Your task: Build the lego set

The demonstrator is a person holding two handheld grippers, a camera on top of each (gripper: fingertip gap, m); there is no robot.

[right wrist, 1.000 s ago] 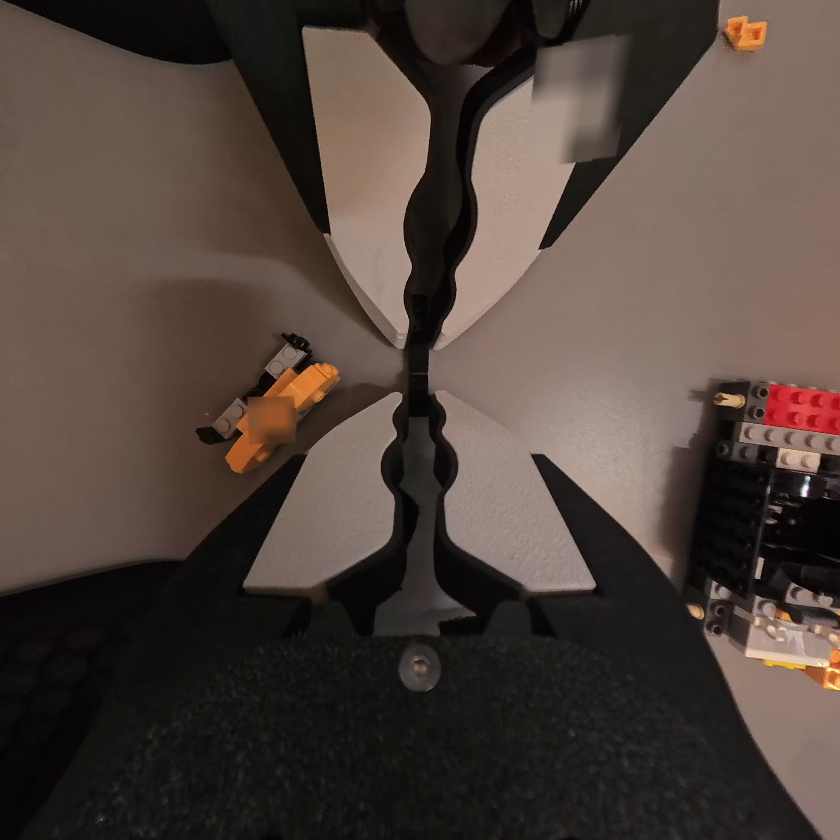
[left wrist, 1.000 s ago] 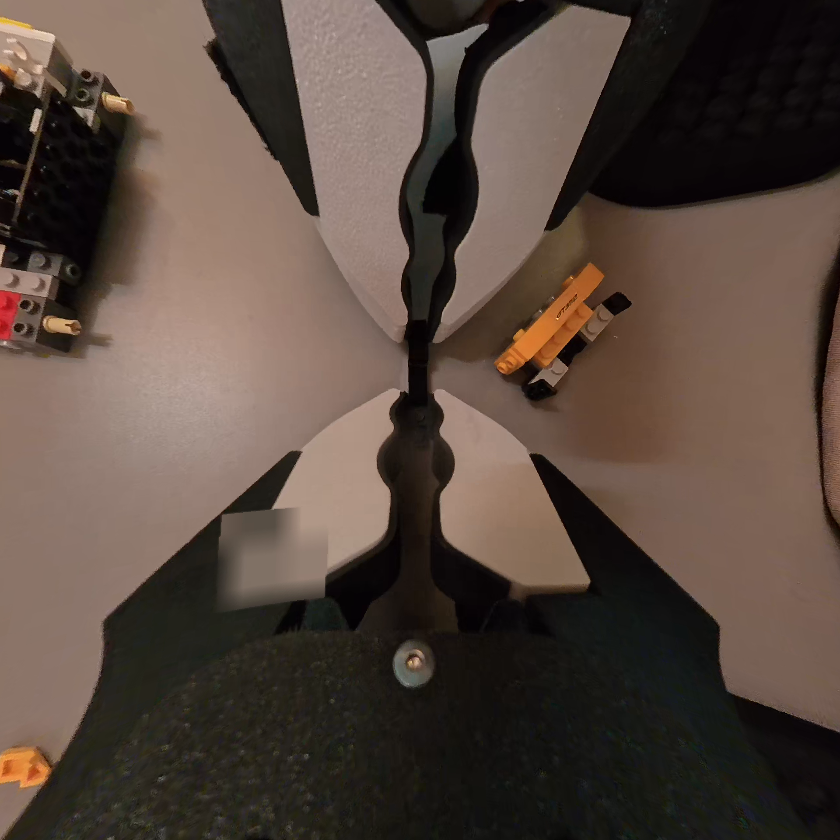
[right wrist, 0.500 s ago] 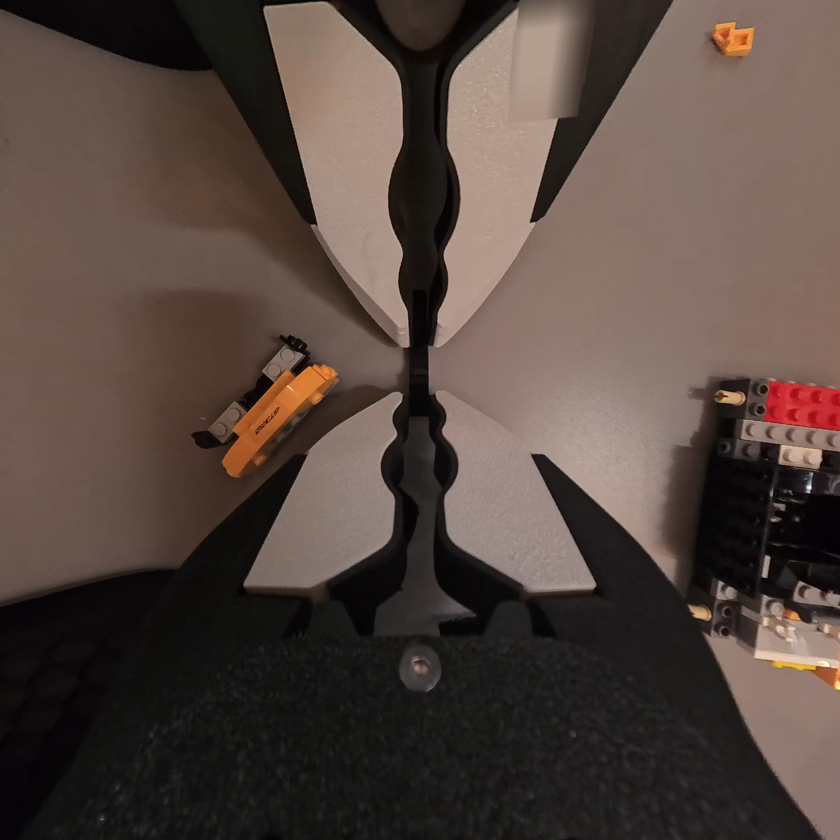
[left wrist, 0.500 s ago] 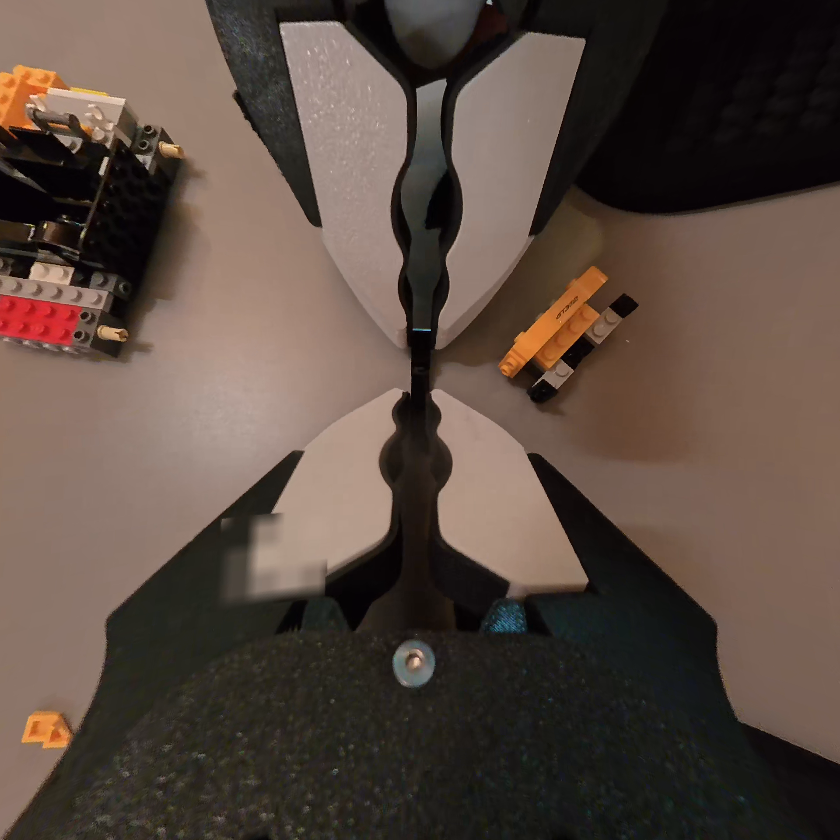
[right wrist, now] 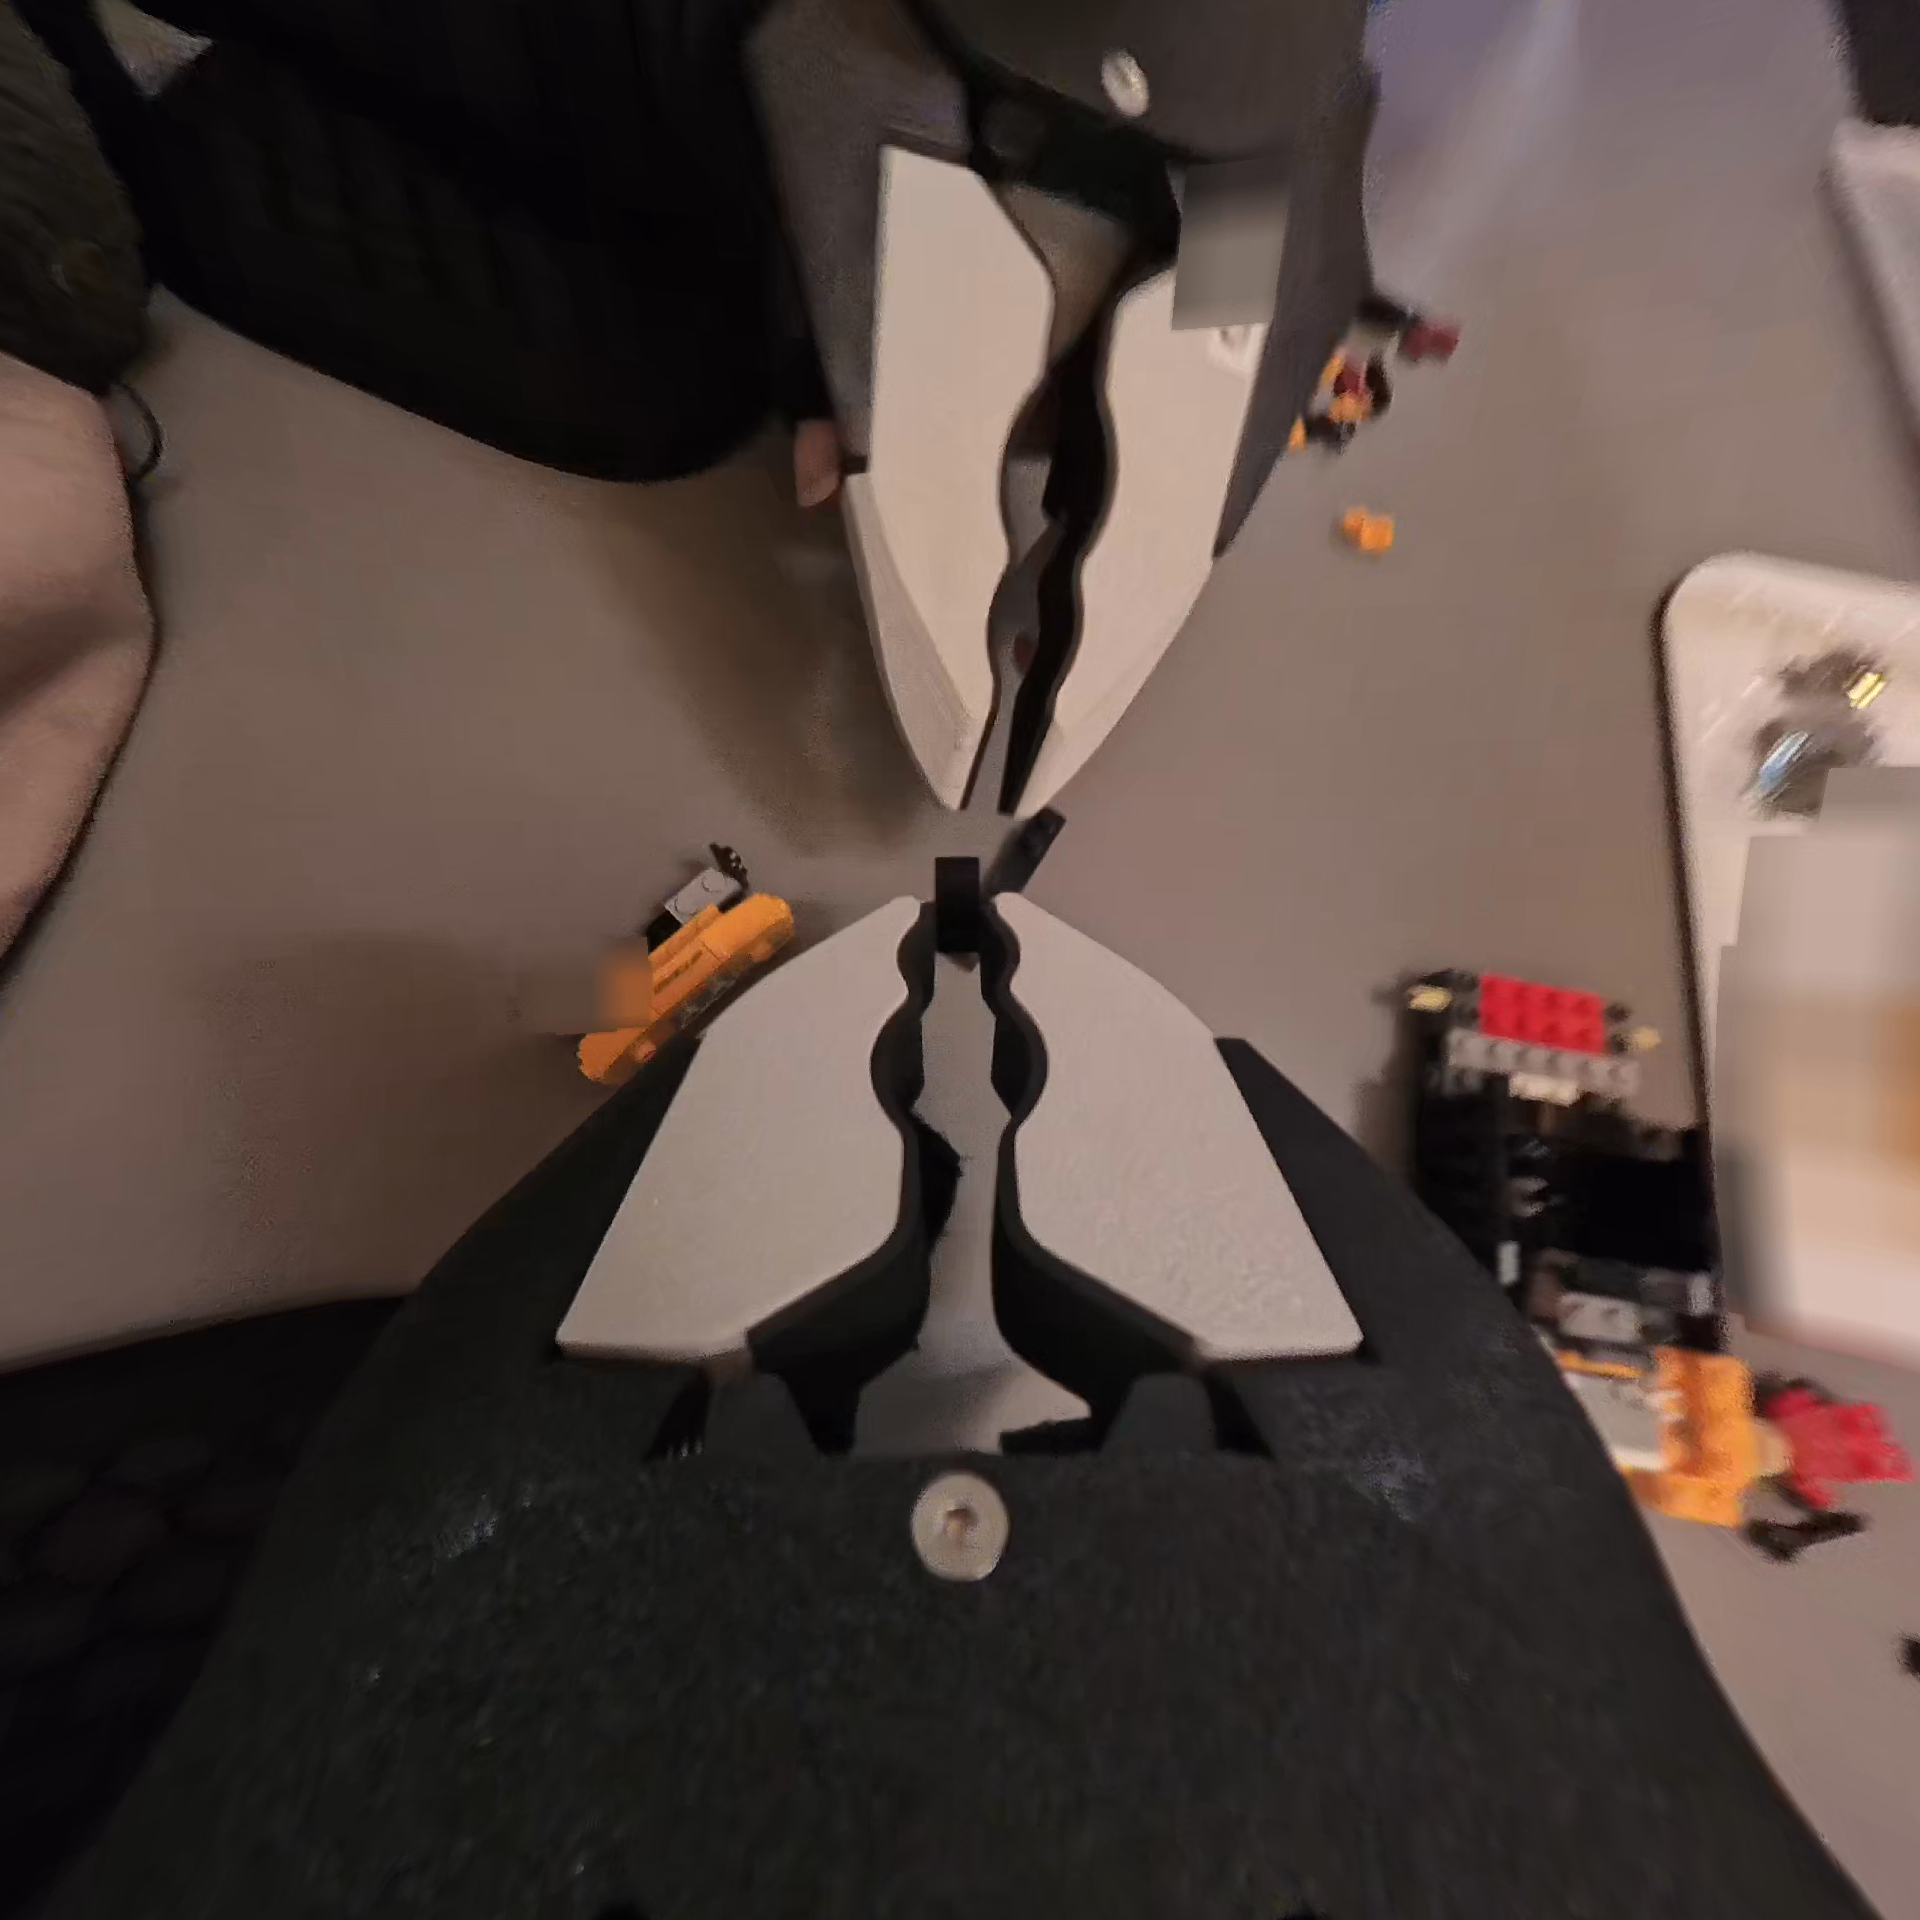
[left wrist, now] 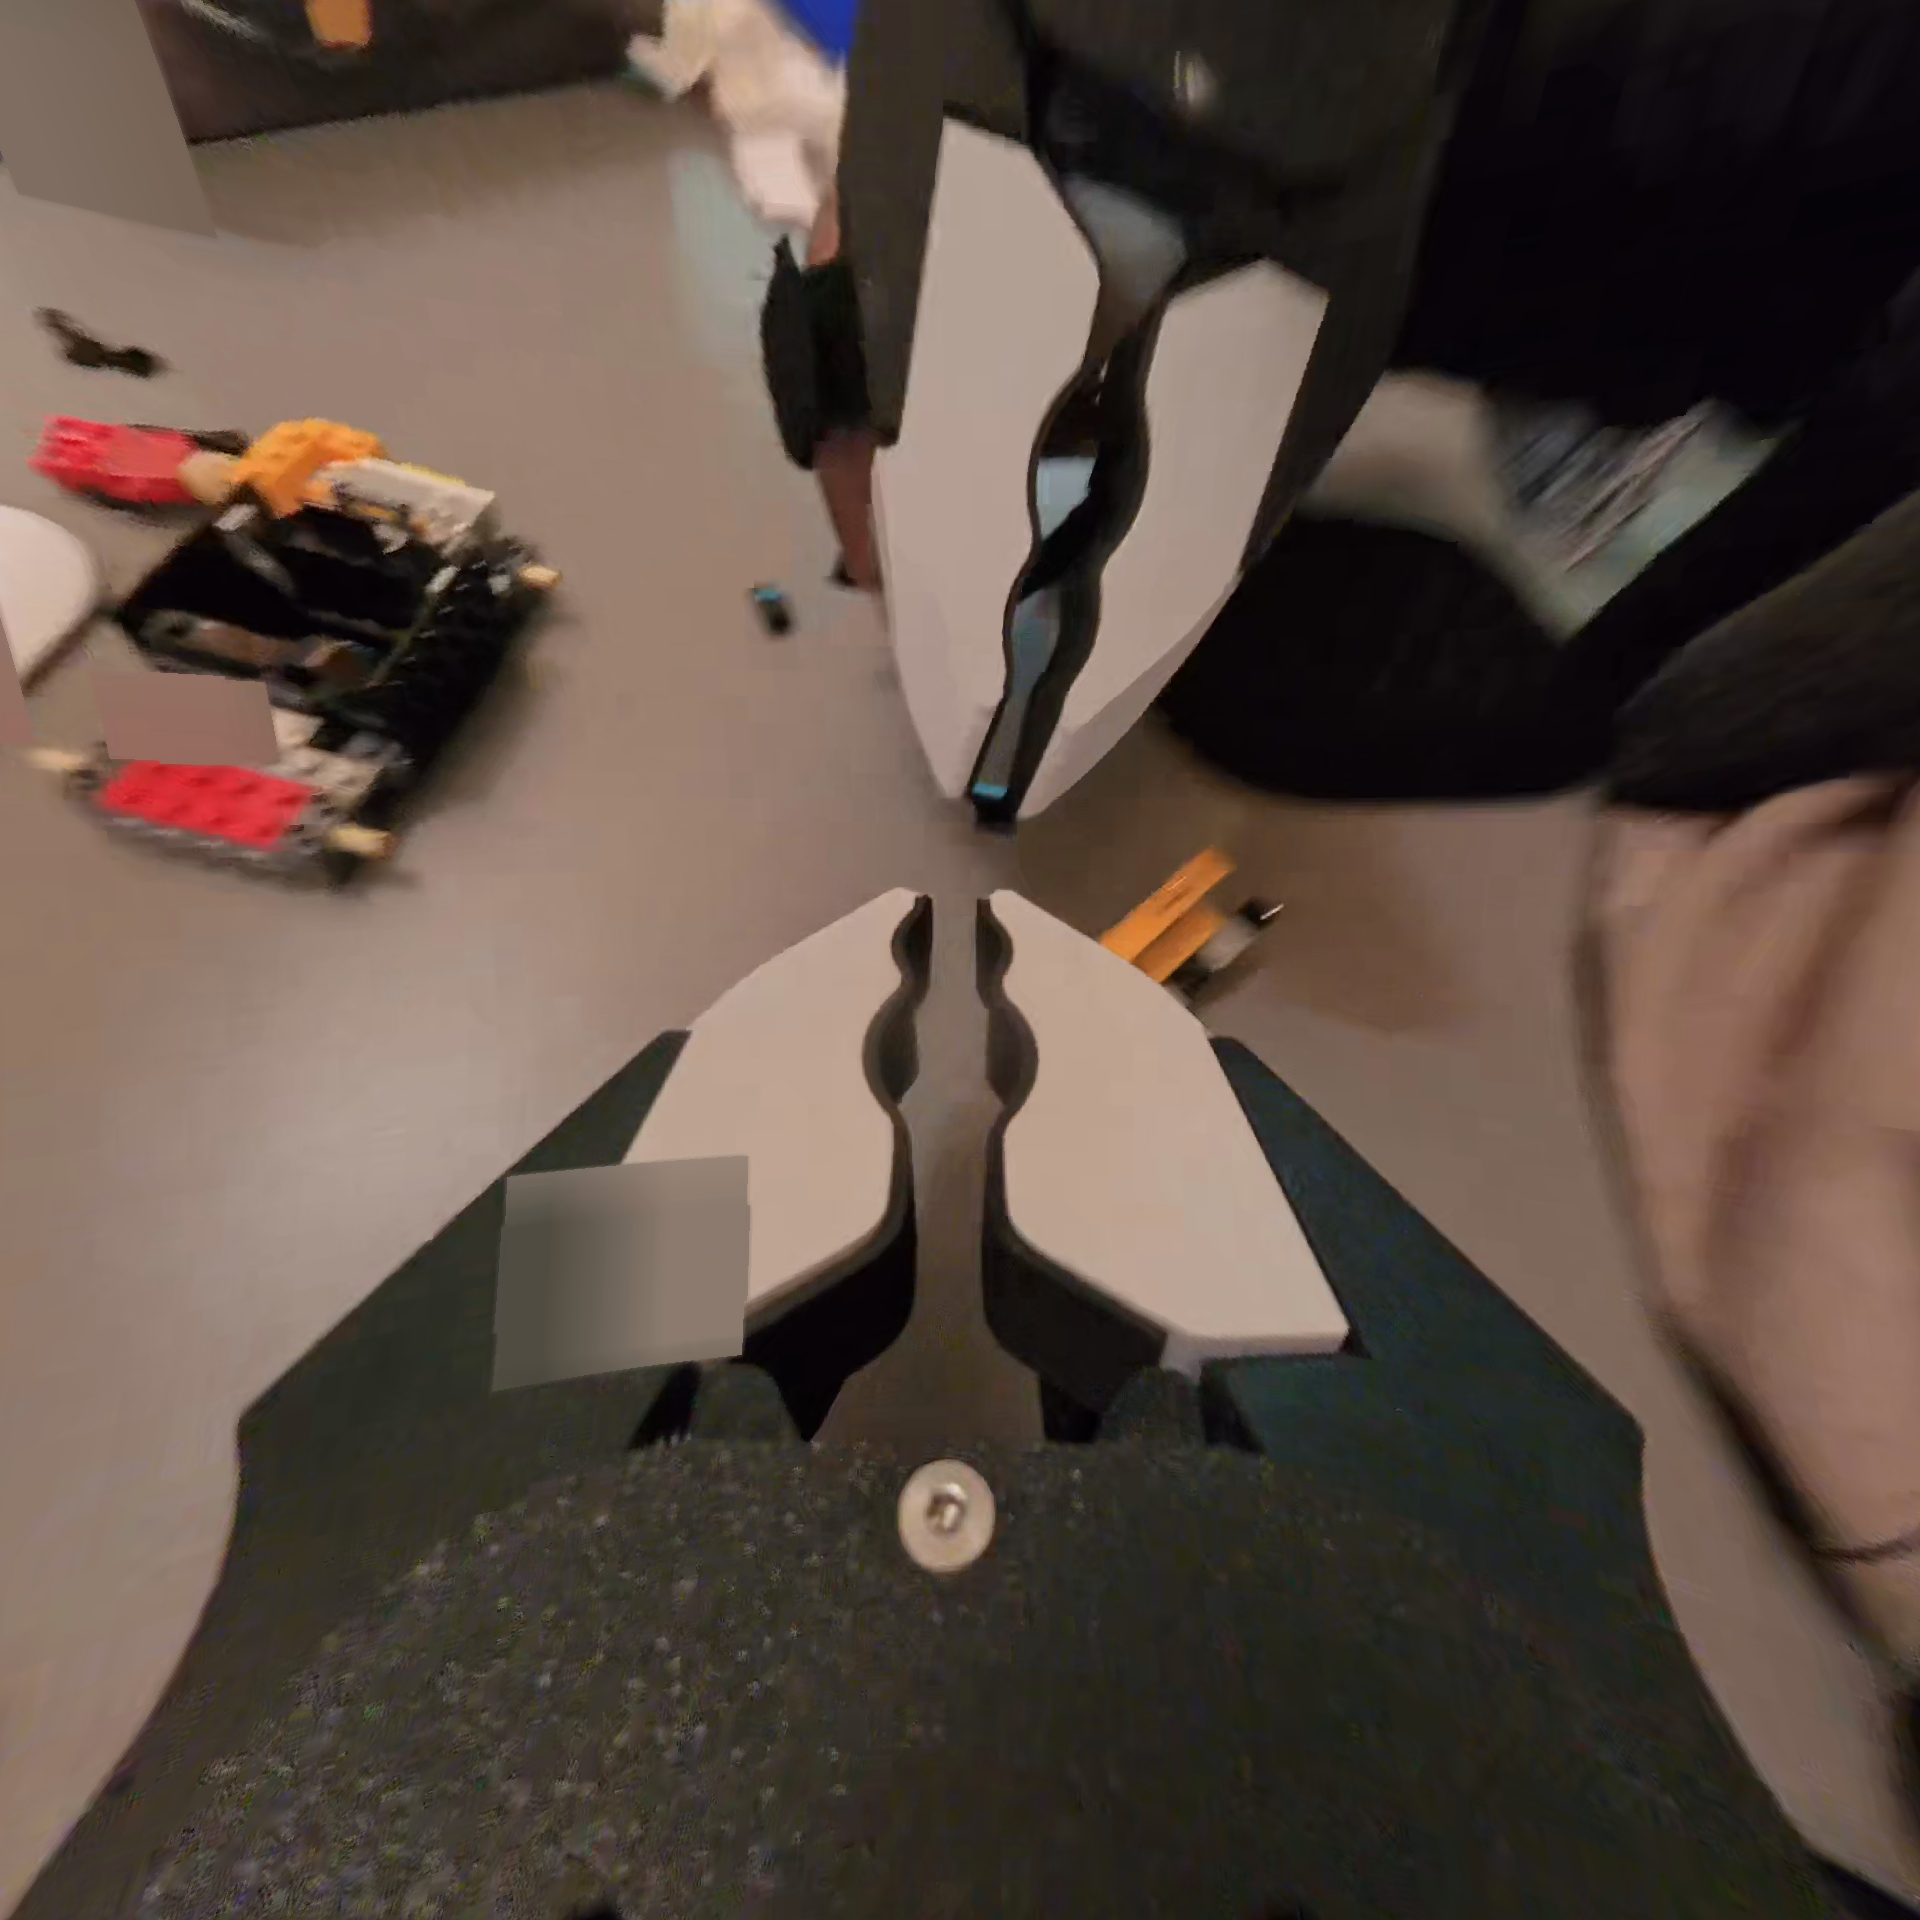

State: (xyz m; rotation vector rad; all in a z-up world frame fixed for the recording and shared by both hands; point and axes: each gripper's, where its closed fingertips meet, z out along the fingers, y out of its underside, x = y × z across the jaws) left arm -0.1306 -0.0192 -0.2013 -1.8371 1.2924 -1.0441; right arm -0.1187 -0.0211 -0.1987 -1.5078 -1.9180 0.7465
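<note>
Plainly, the grey table lies bare between the half-built black model and the two grippers, which meet tip to tip well off the model's side. The orange part lies just past them, farther from the model still, near the table's front edge.

The left gripper has its jaws a narrow slit apart with nothing between them. The right gripper is clamped on a small black piece. Its long axis runs along the fingers, and it juts forward towards the left gripper's tips (the left wrist view shows a blue end on it).

Only the right wrist view shows the white tray beyond the model and a small orange brick on the table between them. Both views are blurred at the edges.
</note>
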